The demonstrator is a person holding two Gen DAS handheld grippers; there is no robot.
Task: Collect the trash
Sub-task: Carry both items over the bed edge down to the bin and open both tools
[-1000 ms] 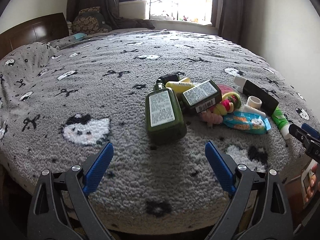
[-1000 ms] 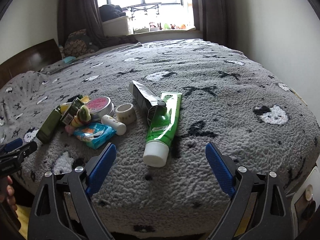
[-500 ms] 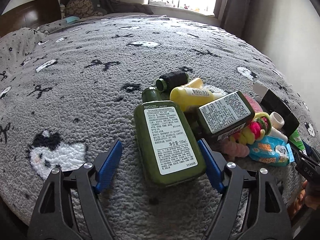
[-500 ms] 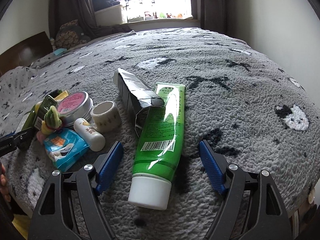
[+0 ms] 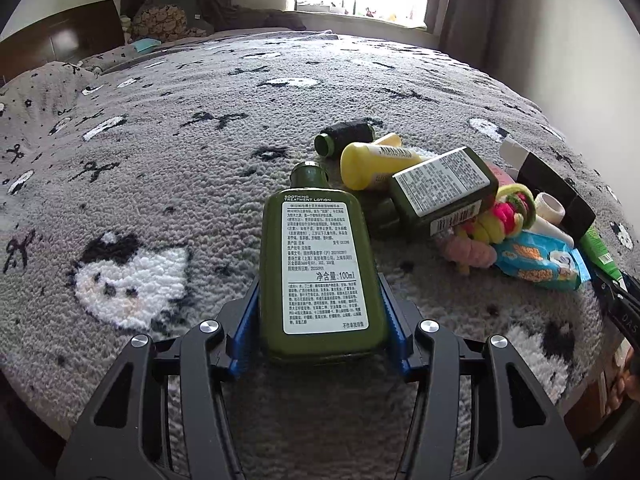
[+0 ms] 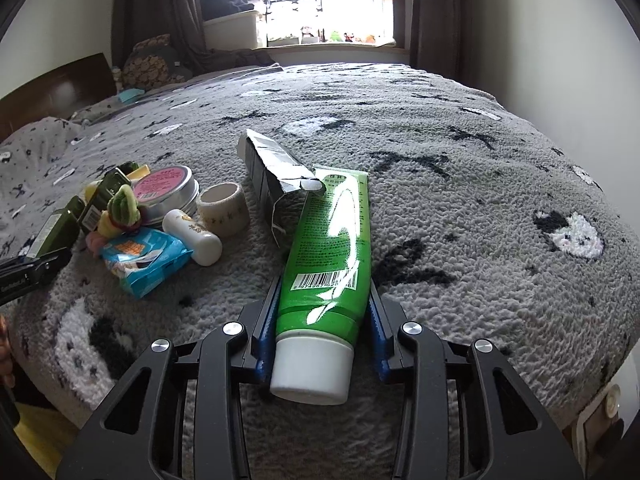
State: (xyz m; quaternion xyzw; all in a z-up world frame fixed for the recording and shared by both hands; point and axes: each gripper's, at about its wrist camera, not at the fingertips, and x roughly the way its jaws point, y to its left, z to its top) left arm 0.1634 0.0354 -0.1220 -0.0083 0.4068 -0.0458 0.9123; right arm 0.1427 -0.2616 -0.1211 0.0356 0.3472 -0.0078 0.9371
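A dark green lotion bottle [image 5: 320,268] lies label up on the grey patterned bedspread [image 5: 160,168]. My left gripper [image 5: 320,312] is shut on its lower end, blue pads against both sides. A bright green tube [image 6: 332,252] with a white cap lies on the bedspread [image 6: 460,208] in the right wrist view. My right gripper [image 6: 322,320] is shut on it just above the cap. Both items rest on the bed.
A pile lies between the grippers: a yellow bottle [image 5: 372,160], a second green bottle [image 5: 444,188], hair ties [image 5: 504,216], a blue packet [image 6: 144,260], a pink-lidded tin [image 6: 168,188], a tape roll [image 6: 222,208], a white stick [image 6: 196,236], a torn dark carton [image 6: 276,172].
Both grippers moved forward over the bed and closed: the left onto the green lotion bottle, the right onto the green tube. Both were open one second ago.
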